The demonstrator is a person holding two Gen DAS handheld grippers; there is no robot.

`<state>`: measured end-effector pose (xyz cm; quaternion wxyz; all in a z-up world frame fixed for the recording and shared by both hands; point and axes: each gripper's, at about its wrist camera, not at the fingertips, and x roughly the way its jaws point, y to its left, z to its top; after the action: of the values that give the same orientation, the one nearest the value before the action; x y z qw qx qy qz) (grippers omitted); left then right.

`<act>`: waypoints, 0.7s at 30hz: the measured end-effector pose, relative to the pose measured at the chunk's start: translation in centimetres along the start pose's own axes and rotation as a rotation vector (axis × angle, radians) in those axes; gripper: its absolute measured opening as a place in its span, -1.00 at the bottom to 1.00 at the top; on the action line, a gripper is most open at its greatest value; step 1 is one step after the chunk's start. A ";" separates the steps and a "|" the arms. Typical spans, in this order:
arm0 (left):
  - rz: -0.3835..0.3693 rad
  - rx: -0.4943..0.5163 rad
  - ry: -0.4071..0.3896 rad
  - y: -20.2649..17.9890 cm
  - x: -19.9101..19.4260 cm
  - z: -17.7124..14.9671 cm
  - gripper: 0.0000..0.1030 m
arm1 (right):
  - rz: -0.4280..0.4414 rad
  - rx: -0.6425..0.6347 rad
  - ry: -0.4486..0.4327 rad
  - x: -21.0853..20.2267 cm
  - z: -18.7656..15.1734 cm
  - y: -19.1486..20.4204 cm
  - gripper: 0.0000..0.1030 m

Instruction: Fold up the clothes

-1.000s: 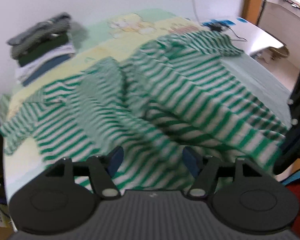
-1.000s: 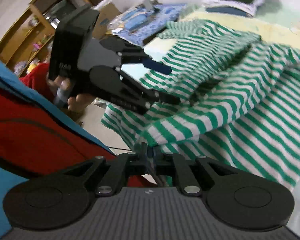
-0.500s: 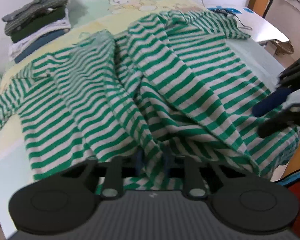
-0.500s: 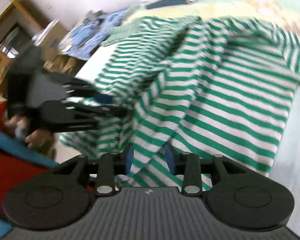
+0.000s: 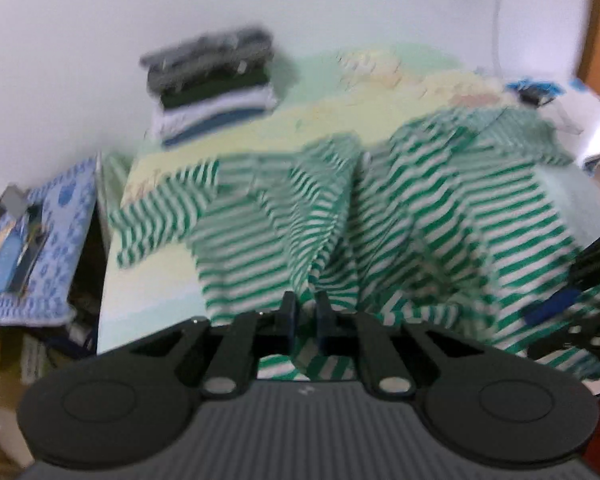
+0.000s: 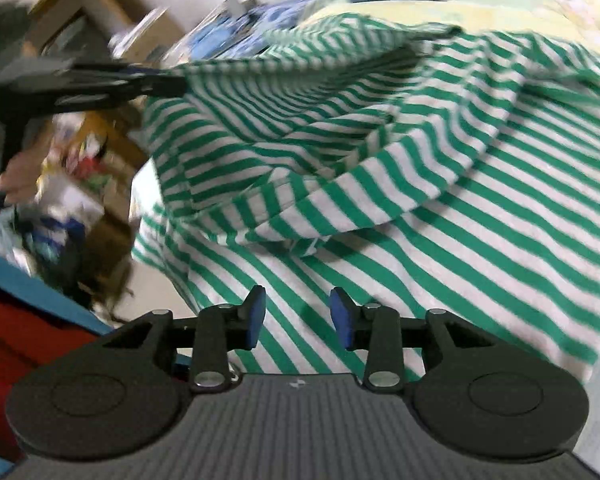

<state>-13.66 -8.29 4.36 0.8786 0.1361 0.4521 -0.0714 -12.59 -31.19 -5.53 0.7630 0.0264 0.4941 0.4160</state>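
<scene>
Green and white stripes are covering most of the bed [image 5: 260, 128] in front of you: the striped shirt [image 5: 440, 216] is lying spread and rumpled across the pale yellow-green sheet, one sleeve trailing toward the bed's left edge. Behind it, a stack of folded clothes [image 5: 212, 80] is sitting against the white wall. Your left gripper [image 5: 305, 312] is pinching a bunched fold at the shirt's near hem, its blue pads pressed together on the cloth and pulling it up into a ridge. Your right gripper [image 6: 298, 316] is hovering just over the shirt with its pads apart, gripping nothing. Everything is blurring, and no label or writing is showing clearly enough to read.
</scene>
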 end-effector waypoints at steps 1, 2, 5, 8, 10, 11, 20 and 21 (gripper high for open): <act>0.016 0.004 0.034 -0.2 1.1 -0.5 -0.82 | -0.001 0.001 0.006 0.5 0.2 -0.1 -0.25; 0.032 0.008 0.069 -0.4 2.1 -1.1 -0.82 | -0.002 0.002 0.012 0.9 0.3 -0.1 -0.25; 0.054 0.009 0.137 -0.7 4.0 -2.3 -0.78 | -0.006 -0.002 0.014 2.4 0.9 0.1 -0.25; 0.046 0.009 0.141 -0.8 4.2 -3.0 -0.75 | 0.018 0.063 -0.009 2.5 1.6 -0.5 -0.25; 0.044 0.025 0.114 -0.7 3.7 -3.0 -0.70 | 0.024 0.129 -0.051 2.1 2.2 -0.9 -0.25; 0.044 0.033 0.101 -0.6 3.4 -3.0 -0.69 | 0.027 0.162 -0.072 1.9 2.5 -1.0 -0.24; -0.009 0.083 -0.044 1.3 4.0 0.3 -0.38 | -0.042 0.485 -0.276 0.3 5.0 -2.8 -0.70; -0.012 0.101 -0.054 1.3 4.2 0.4 -0.31 | -0.086 0.525 -0.300 0.1 5.2 -3.1 -0.49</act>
<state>-10.59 -7.15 1.41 0.8821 0.1756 0.4248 -0.1028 -6.70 -31.18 -4.39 0.8116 0.2627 0.4670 0.2329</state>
